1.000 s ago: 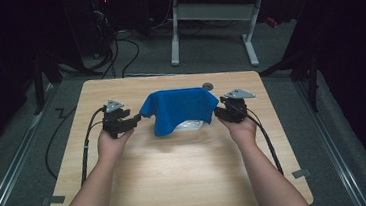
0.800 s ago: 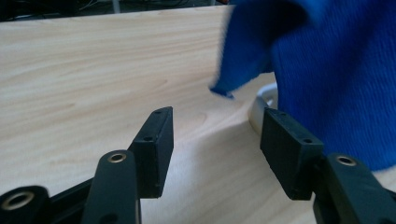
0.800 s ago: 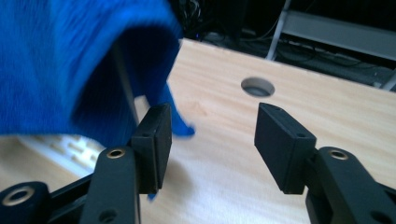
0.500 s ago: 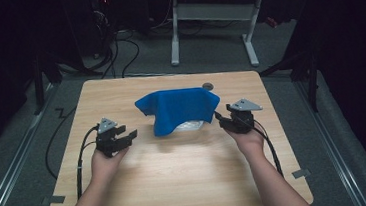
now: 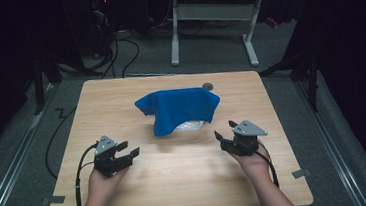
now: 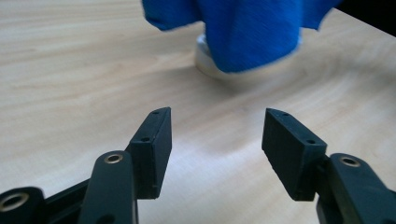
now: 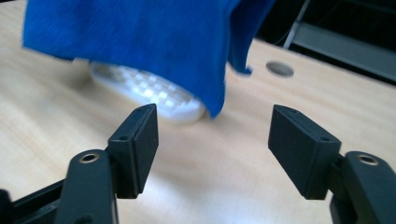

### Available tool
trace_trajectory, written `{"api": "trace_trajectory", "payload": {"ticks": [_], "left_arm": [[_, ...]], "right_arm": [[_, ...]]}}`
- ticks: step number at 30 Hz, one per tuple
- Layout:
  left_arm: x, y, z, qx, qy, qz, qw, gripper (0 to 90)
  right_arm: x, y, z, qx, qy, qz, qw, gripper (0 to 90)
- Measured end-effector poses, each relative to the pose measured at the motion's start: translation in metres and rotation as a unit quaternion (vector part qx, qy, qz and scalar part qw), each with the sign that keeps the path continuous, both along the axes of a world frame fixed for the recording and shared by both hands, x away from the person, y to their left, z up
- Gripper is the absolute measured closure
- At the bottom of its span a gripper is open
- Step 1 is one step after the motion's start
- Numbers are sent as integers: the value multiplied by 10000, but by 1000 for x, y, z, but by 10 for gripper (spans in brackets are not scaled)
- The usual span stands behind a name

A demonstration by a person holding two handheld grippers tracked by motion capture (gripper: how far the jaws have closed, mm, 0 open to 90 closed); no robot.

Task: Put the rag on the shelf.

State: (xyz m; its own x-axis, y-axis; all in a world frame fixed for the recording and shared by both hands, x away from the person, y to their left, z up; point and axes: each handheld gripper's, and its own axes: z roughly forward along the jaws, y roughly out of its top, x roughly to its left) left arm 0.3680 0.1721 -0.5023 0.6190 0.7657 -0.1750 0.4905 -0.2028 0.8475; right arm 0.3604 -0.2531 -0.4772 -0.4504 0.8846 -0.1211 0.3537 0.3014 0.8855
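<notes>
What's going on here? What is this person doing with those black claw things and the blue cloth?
A person sits at a wooden table holding a two-jaw gripper in each hand. In the middle, a blue cloth is draped over a white ribbed object, most of it hidden. The left gripper and the right gripper both have their jaws open and hold nothing. They sit on either side of the cloth, nearer the person, and have pulled back from it over the last second.

Cloth (image 5: 179,107) over basket (image 5: 189,125), mid-table (image 5: 178,183), between grippers.
</notes>
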Motion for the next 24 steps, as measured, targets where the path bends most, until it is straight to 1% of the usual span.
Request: {"api": "trace_trajectory", "payload": {"ticks": [1, 3, 5, 7, 8, 10, 12, 13, 14, 15, 16, 19, 21, 22, 24], "left_arm": [[-5, -1, -2, -6, 48, -48, 10000, 431], [-17, -4, -6, 47, 89, -142, 9998, 422], [-30, -7, -11, 141, 84, -228, 9996, 413], [-44, -9, -15, 329, 83, -272, 9991, 411], [-51, -10, -17, 407, 121, -305, 9986, 411], [-63, -13, -20, 478, 180, -385, 9980, 405], [-72, -16, -25, 597, 243, -460, 9969, 403], [-73, -17, -26, 705, 244, -504, 9959, 401], [-73, -19, -26, 777, 198, -535, 9953, 398], [-73, -21, -25, 800, 153, -540, 9952, 395], [-71, -21, -24, 796, 118, -532, 9953, 394], [-67, -21, -25, 681, 182, -490, 9963, 392], [-67, -20, -26, 745, 166, -494, 9959, 390], [-67, -20, -26, 750, 162, -479, 9959, 389], [-66, -17, -26, 669, 204, -434, 9966, 389]], "right_arm": [[-6, -2, -3, 57, 64, -16, 10000, 325], [-19, -5, -10, 130, 186, -42, 9997, 315], [-32, -8, -17, 62, 235, -22, 9997, 309], [-44, -11, -22, 46, 323, 2, 9995, 299], [-50, -12, -24, 30, 358, 25, 9994, 295], [-64, -18, -28, -109, 371, -7, 9993, 295], [-74, -24, -32, -96, 477, -71, 9988, 294], [-78, -27, -35, -91, 540, -61, 9985, 293], [-79, -29, -39, -111, 598, -42, 9981, 293], [-79, -29, -41, -148, 674, -17, 9976, 293], [-78, -29, -42, -148, 707, -8, 9974, 290], [-72, -28, -44, -70, 711, -18, 9974, 290], [-71, -26, -44, 40, 702, -6, 9975, 290], [-71, -25, -43, 54, 691, 14, 9976, 291], [-72, -24, -43, 97, 684, 27, 9976, 287]]}}
